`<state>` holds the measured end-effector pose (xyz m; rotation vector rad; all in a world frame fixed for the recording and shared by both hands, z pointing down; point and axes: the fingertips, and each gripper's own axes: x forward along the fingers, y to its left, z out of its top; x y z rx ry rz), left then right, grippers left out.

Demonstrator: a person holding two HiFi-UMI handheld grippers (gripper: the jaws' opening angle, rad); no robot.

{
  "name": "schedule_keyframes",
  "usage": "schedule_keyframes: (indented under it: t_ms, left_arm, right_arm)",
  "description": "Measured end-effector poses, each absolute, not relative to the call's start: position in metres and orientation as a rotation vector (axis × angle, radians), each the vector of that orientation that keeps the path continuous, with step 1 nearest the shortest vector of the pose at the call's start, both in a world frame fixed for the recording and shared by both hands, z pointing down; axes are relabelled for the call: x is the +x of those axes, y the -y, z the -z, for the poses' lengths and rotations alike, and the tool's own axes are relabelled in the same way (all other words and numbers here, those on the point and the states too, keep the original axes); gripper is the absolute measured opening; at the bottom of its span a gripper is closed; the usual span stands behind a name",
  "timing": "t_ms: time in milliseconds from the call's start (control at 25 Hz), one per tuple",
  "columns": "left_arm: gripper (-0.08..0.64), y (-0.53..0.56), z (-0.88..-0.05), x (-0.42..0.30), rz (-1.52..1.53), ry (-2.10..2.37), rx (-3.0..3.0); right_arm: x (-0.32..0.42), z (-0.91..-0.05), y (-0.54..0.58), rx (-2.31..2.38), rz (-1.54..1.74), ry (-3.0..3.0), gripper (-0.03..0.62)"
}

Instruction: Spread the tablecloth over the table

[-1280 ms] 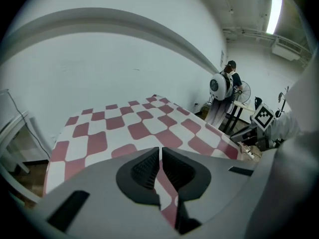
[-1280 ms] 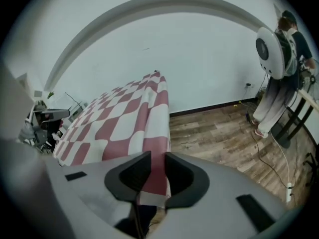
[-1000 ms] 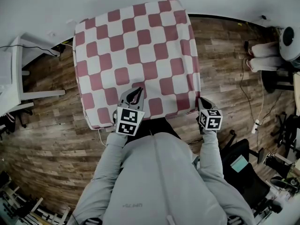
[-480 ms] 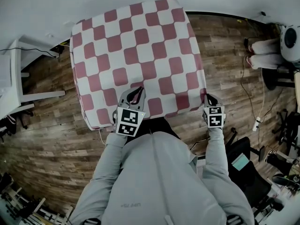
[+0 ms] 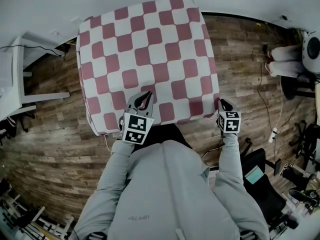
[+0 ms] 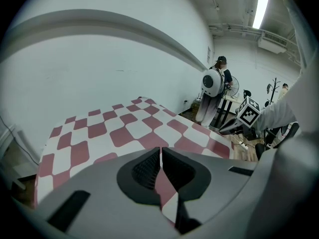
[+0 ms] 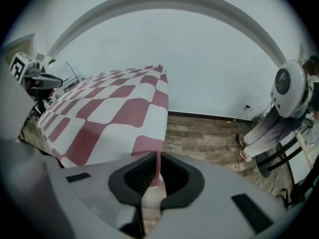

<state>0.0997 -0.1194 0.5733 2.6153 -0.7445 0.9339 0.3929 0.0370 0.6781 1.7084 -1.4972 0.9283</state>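
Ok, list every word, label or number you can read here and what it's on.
Nothing can be read for certain.
Pale print low on the back of the grey hoodie: too small and blurred to read.
On the left gripper and right gripper: square markers only, no letters.
On the tablecloth: plain checks, no print.

Left gripper and right gripper, both clamped on the tablecloth

The left gripper points forward and down over the tablecloth's near edge, left of its middle, with its jaws closed on a fold of cloth. The right gripper sits at the tablecloth's near right corner, tilted more steeply down, with its jaws pinching the hem. Both grey-sleeved arms reach forward with elbows bent, the right one spread wider.
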Motion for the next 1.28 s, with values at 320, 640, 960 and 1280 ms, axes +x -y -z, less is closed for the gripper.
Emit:
schedule_keyframes:
  t_ms: [320,640,960,1280]
  left_arm:
    - [0.028,0.123,-0.568,0.098,-0.907,0.777,2.618]
    - [0.028,0.127,-0.552,0.070,-0.848,0.918,2.584]
    - [0.028,0.132,-0.552,-0.018,-0.833,1.075,2.459]
    - [0.028,0.127,-0.567,-0.148,-0.852,1.257,2.287]
  right_arm:
    - [0.384,-0.646,-0.019,1.789,-0.828,1.550,0.025]
    - [0.335,-0.587,0.053,1.740,-0.566,1.750,0.025]
    - [0.213,-0.545,0.119,1.563,-0.409,1.994,0.025]
    - [0.073,-0.542,0.152,1.377,-0.389,2.167,0.025]
